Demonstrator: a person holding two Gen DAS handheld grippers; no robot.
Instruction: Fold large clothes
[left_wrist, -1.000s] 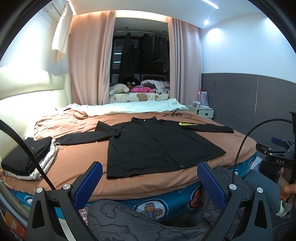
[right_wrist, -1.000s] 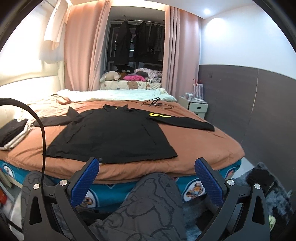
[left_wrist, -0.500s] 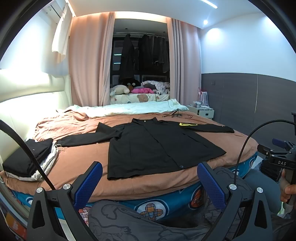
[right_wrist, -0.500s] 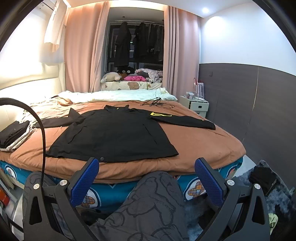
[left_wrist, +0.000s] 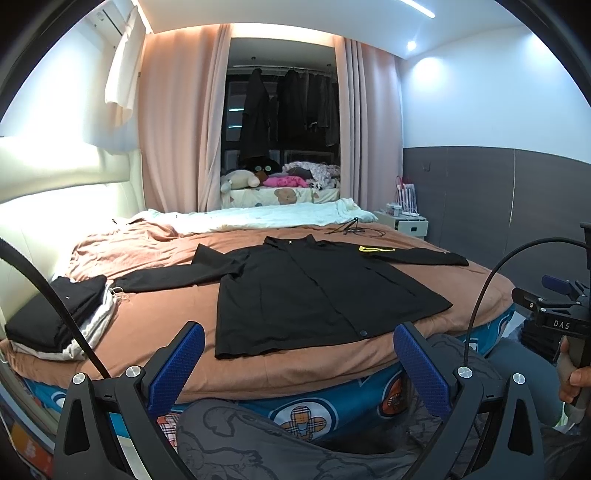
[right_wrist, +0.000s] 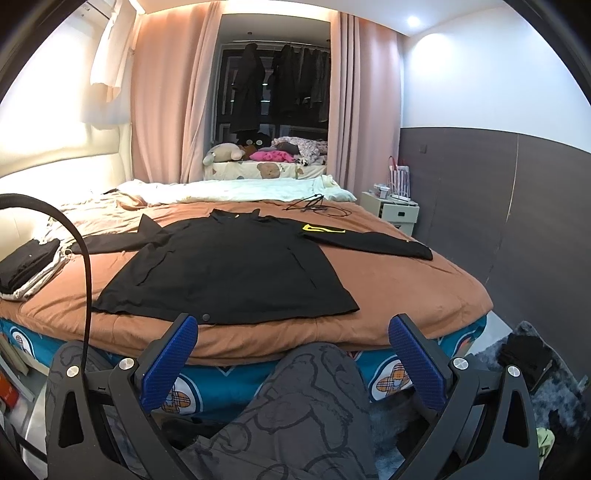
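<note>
A large black long-sleeved garment (left_wrist: 314, 295) lies spread flat on the brown bedspread (left_wrist: 155, 325), sleeves out to both sides, hem toward me. It also shows in the right wrist view (right_wrist: 229, 273), with a yellow mark (right_wrist: 323, 229) on its right sleeve. My left gripper (left_wrist: 298, 350) is open and empty, held short of the bed's near edge, below the hem. My right gripper (right_wrist: 291, 343) is open and empty, also short of the bed edge. The right gripper's body (left_wrist: 554, 314) shows at the right of the left wrist view.
A stack of folded dark and white clothes (left_wrist: 55, 321) sits at the bed's left edge. A white duvet (left_wrist: 258, 216) and a cable (right_wrist: 314, 206) lie at the far side. A white nightstand (right_wrist: 391, 212) stands right. My patterned grey trouser legs (right_wrist: 295, 413) are below the grippers.
Both views have shifted slightly; the bed and garment sit a touch lower and nearer in frame. Both grippers stay open and empty. The garment has not moved.
</note>
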